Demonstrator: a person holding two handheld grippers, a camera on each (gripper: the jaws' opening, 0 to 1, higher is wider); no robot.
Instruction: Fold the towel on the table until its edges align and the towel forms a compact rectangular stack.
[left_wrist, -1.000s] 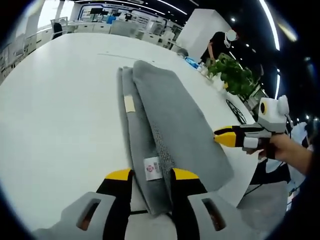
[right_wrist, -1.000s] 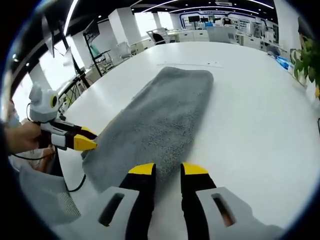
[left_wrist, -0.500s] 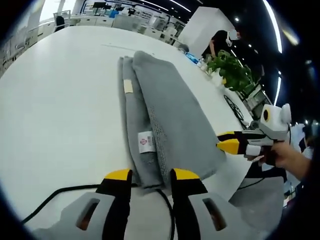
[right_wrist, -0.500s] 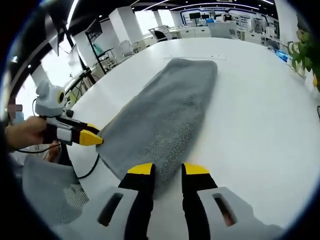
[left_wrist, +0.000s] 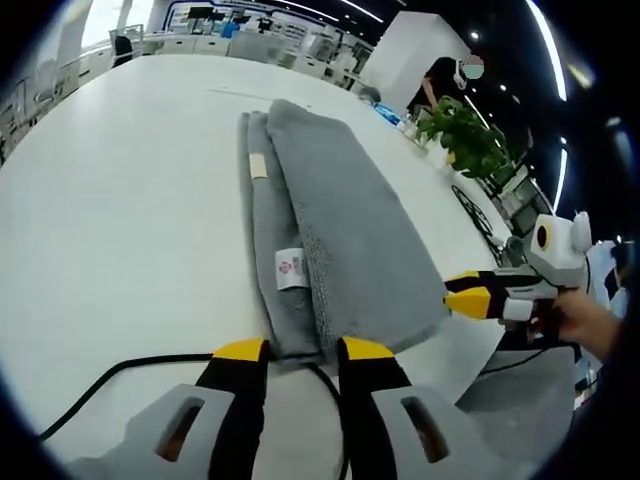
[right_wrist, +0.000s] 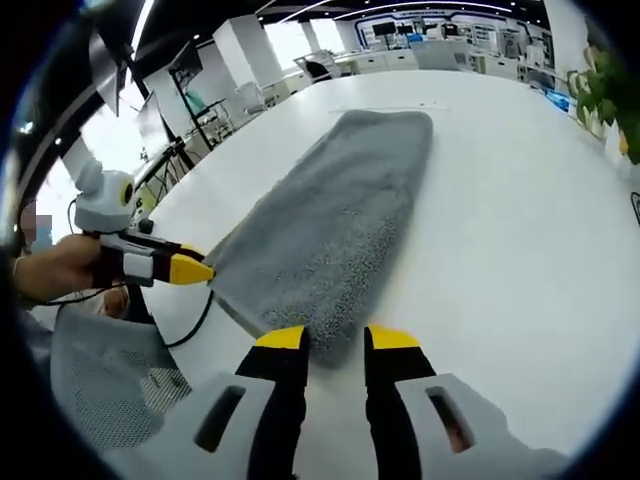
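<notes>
Towel (left_wrist: 330, 230), folded into a long grey strip, lies on the table (left_wrist: 120, 200) just ahead of both jaws. Left gripper (left_wrist: 293, 352) and right gripper (right_wrist: 335, 340) stand parted, empty. Soft, limp cloth: probably best pinched at the near end's corners.

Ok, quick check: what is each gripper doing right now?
Left gripper: open, empty, jaws at the near end of the folded grey terry towel.
Right gripper: open, empty, jaws either side of the towel's near end.
</notes>
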